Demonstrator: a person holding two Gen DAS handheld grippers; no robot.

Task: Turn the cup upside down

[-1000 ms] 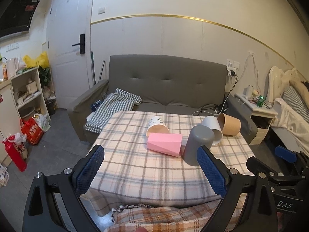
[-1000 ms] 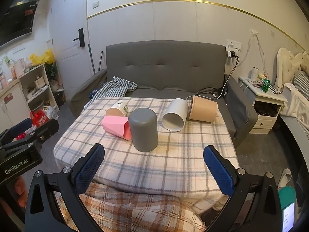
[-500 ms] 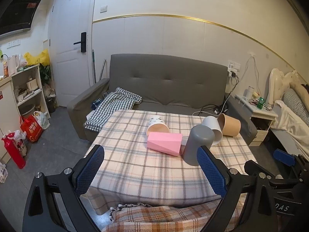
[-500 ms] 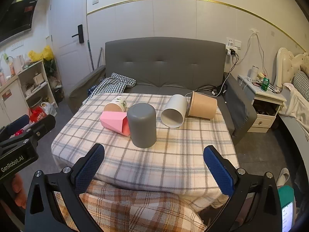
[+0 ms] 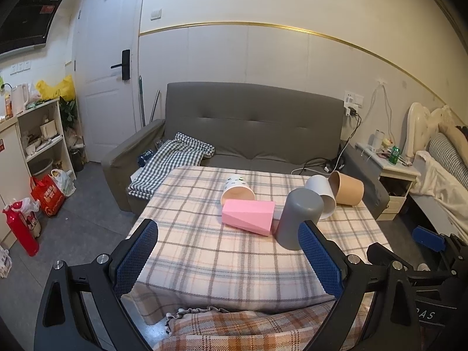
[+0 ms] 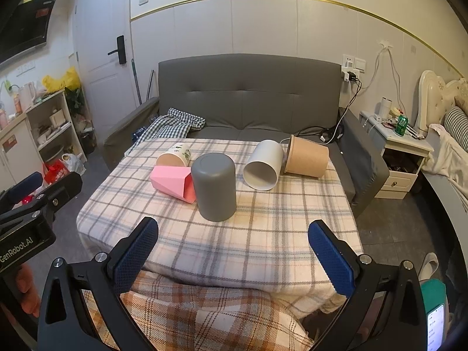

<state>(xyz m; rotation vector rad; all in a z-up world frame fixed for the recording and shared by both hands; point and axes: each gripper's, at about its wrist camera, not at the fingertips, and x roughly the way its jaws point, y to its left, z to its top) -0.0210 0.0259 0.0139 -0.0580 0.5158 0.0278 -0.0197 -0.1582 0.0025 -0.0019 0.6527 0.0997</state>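
A grey cup (image 6: 216,185) stands upside down on the checked table (image 6: 263,234); it also shows in the left wrist view (image 5: 297,218). A pink faceted cup (image 6: 172,182) (image 5: 248,216), a white cup (image 6: 263,168) (image 5: 320,194), a brown paper cup (image 6: 307,159) (image 5: 348,187) and a patterned cup (image 6: 175,158) (image 5: 237,189) lie on their sides. My left gripper (image 5: 228,256) is open and empty at the table's near edge. My right gripper (image 6: 234,253) is open and empty, short of the grey cup.
A grey sofa (image 6: 248,102) stands behind the table with a checked cloth (image 6: 172,125) on it. A bedside cabinet (image 6: 397,158) is at the right, shelves (image 5: 44,140) and bags at the left. A plaid blanket (image 6: 204,316) lies just below the grippers.
Both grippers have drifted back and up a little, so the table sits slightly farther away. Cups have not moved. Both stay open.
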